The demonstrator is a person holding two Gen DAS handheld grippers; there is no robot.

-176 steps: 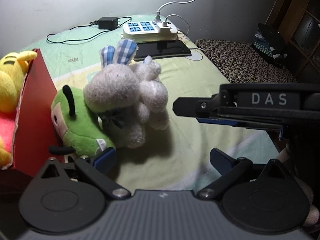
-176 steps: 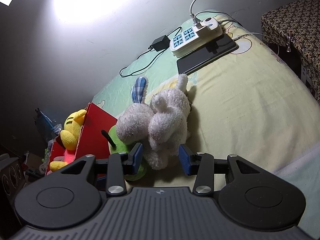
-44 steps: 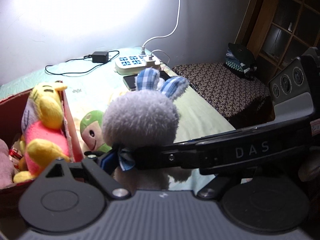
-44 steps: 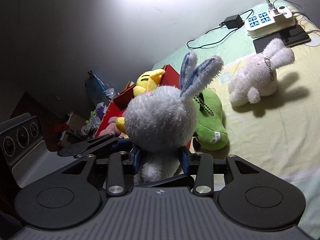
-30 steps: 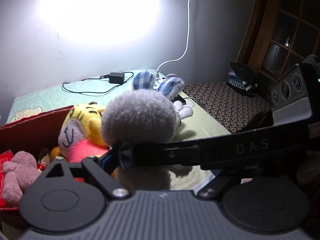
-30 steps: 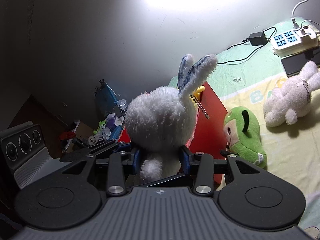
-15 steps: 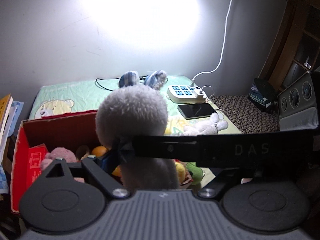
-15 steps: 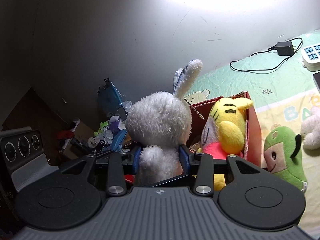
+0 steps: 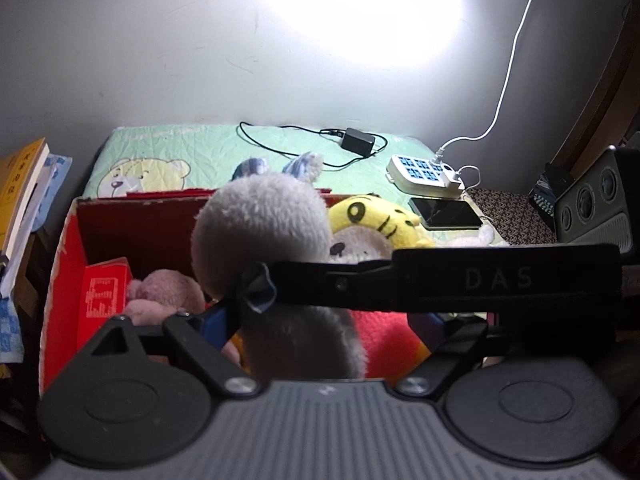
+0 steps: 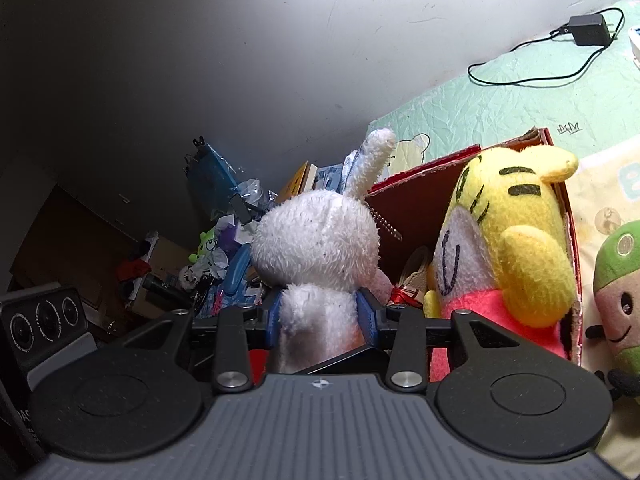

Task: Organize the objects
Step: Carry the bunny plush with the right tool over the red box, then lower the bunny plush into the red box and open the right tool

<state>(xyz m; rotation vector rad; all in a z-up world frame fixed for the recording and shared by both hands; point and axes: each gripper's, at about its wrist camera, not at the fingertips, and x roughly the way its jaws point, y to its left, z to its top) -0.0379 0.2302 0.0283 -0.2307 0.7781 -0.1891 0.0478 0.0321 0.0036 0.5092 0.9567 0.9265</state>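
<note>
The grey-white plush rabbit (image 10: pixel 320 264) is clamped at the body between the blue-padded fingers (image 10: pixel 365 316) of the right gripper (image 10: pixel 320 318), and it is held upright above the open red box (image 9: pixel 64 256). In the left wrist view the same rabbit is seen from behind, its plaid-lined ears (image 9: pixel 300 166) raised, with the right gripper's black finger crossing in front of it. The left gripper (image 9: pixel 324 330) is seen low in its own view; one blue pad (image 9: pixel 214 320) lies just beside the rabbit's side, the other finger is hidden behind the crossing bar, so its grip cannot be told. Inside the box a pink plush (image 9: pixel 164 294) lies at the left and a yellow striped plush (image 10: pixel 516 236) leans against the right wall. Outside the box, on the bed (image 10: pixel 500 108), a green plush (image 10: pixel 618 292) lies just beside that wall. Farther back a phone (image 9: pixel 446 212), a white power strip (image 9: pixel 422 170) and a black adapter (image 9: pixel 358 141) rest on the bed near the wall.
</note>
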